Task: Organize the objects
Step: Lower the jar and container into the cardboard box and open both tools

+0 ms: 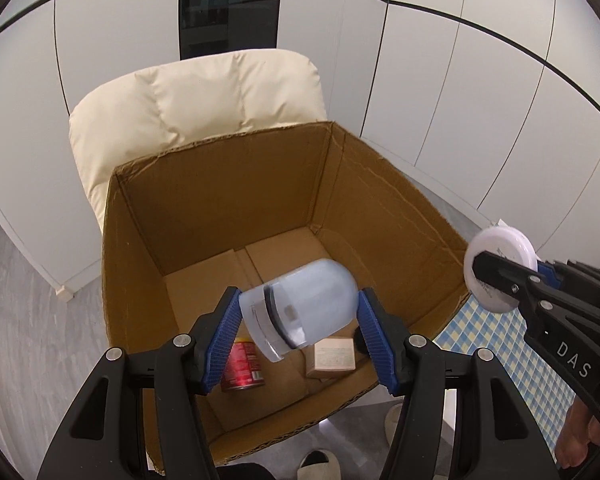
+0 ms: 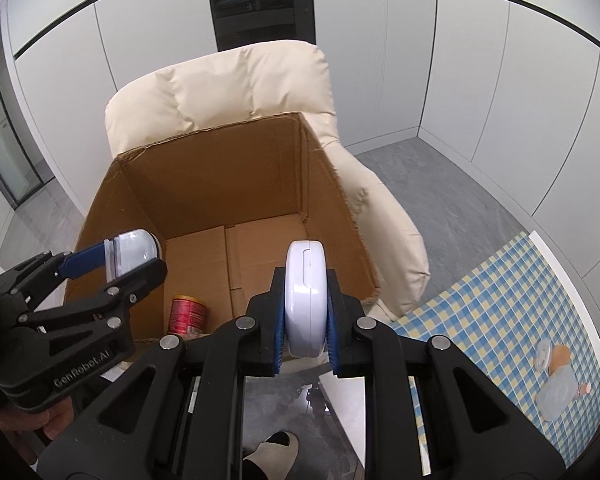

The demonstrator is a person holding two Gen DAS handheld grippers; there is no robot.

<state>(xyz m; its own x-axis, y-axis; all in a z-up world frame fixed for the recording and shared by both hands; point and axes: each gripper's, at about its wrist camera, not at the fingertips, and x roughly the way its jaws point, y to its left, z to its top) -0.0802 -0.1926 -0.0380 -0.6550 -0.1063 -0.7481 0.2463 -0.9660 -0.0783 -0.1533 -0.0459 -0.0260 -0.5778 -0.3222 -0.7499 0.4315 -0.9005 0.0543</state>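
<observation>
My left gripper (image 1: 300, 300) is shut on a translucent bluish jar (image 1: 300, 304), tilted on its side above the open cardboard box (image 1: 220, 144). The right wrist view shows that jar (image 2: 132, 256) in the left gripper (image 2: 132, 264) over the box's (image 2: 204, 132) left wall. My right gripper (image 2: 305, 280) is shut on a flat round white case (image 2: 305, 296), held on edge over the box's near right corner. From the left wrist view the case (image 1: 500, 268) and right gripper (image 1: 500, 280) hang past the box's right wall. On the box floor lie a red can (image 1: 244, 368) (image 2: 188, 312) and a small tan carton (image 1: 334, 356).
The box rests on a cream padded armchair (image 1: 196, 96) (image 2: 228, 88). A table with a blue-and-yellow checked cloth (image 2: 500, 312) (image 1: 496, 344) stands at the right and holds a clear plastic container (image 2: 556, 396). A person's slippered foot (image 2: 272, 456) is on the grey floor below.
</observation>
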